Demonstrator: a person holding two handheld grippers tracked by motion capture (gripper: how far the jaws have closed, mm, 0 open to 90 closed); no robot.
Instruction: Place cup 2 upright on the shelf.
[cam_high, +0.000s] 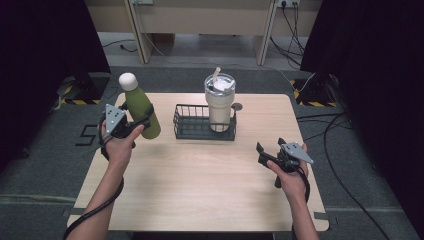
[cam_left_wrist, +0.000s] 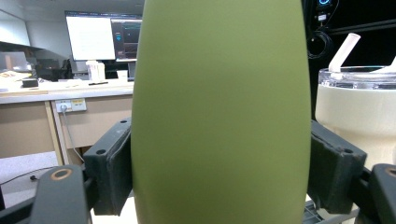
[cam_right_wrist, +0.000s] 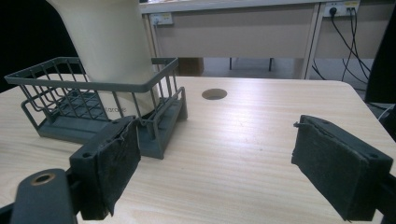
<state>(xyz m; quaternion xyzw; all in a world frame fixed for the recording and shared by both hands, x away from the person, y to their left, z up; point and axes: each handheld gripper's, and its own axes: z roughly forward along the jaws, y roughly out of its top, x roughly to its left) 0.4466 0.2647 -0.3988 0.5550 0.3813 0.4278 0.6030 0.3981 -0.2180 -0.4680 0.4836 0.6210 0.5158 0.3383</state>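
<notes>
An olive-green bottle (cam_high: 141, 109) with a white cap is held tilted above the table's left side, clear of the surface. My left gripper (cam_high: 141, 122) is shut on its body; in the left gripper view the bottle (cam_left_wrist: 219, 116) sits between both pads (cam_left_wrist: 116, 172). A cream tumbler (cam_high: 220, 102) with a clear lid and straw stands in the right half of a dark wire basket (cam_high: 187, 125) at the table's middle back. My right gripper (cam_high: 267, 148) hovers open over the table's right side, with nothing between its pads (cam_right_wrist: 114, 163). The basket (cam_right_wrist: 60, 112) and tumbler (cam_right_wrist: 107, 42) lie ahead to its left.
The wooden table (cam_high: 200, 190) has a round cable hole (cam_high: 236, 106) right of the basket. The basket's left half holds nothing. Desks, cables and floor sockets lie beyond the far edge.
</notes>
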